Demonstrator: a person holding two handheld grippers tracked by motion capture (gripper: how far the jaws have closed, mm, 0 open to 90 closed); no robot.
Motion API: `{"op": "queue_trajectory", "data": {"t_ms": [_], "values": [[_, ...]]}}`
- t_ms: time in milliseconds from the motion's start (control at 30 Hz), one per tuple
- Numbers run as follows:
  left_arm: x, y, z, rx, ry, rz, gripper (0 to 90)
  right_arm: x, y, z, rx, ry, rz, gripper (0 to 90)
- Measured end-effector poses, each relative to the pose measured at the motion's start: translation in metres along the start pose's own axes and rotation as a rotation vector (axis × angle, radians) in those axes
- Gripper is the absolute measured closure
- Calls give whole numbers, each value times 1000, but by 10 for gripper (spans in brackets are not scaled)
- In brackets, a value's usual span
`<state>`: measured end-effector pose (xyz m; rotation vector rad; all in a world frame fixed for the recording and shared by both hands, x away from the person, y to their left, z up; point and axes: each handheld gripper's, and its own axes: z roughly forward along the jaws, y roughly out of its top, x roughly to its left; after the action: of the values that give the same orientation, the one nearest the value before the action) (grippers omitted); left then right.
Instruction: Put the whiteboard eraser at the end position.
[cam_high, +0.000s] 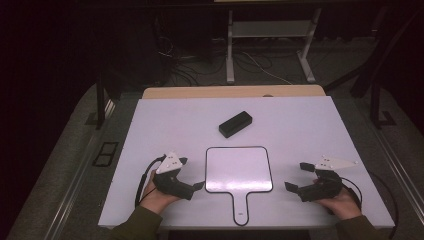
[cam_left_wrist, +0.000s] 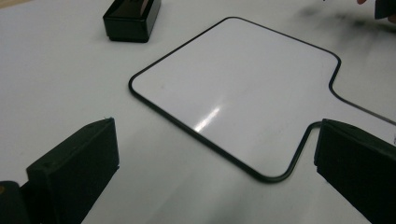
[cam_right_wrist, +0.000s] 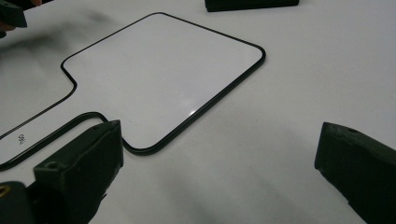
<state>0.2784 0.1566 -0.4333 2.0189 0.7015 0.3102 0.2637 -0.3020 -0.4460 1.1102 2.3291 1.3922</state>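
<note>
A paddle-shaped whiteboard (cam_high: 239, 169) with a thin black rim lies flat near the table's front, its handle (cam_high: 241, 206) pointing at the person. A black eraser block (cam_high: 235, 124) rests behind it. My left gripper (cam_high: 191, 173) stands open just left of the board, nothing between its jaws. The right gripper (cam_high: 297, 176) is open a little to the board's right, also holding nothing. In the left gripper view the left gripper (cam_left_wrist: 215, 168) frames the board's near corner (cam_left_wrist: 271, 175), with the eraser (cam_left_wrist: 132, 16) beyond. In the right gripper view the right gripper (cam_right_wrist: 219, 177) faces the board (cam_right_wrist: 159, 70).
The white table top (cam_high: 300, 125) ends in a wooden strip (cam_high: 232, 92) at the back. Beyond it stand a white metal frame (cam_high: 270, 30) and cables on the dark floor. A black cable (cam_high: 142, 180) trails from the left gripper.
</note>
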Motion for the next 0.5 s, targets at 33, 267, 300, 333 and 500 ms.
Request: {"op": "queue_trajectory", "data": {"t_ms": [33, 267, 300, 333, 500], "values": [[0, -2, -2, 1, 4, -6, 0, 0, 0, 0, 0, 0, -1, 2], [4, -13, -12, 7, 19, -33, 0, 0, 0, 1, 6, -5, -1, 2], [4, -14, -13, 3, 22, -34, 0, 0, 0, 1, 7, -5, -2, 2], [4, -14, -13, 0, 22, -39, 0, 0, 0, 1, 8, -6, -3, 2], [4, -13, -13, 2, 14, -36, 0, 1, -1, 1, 11, -6, -4, 2]]}}
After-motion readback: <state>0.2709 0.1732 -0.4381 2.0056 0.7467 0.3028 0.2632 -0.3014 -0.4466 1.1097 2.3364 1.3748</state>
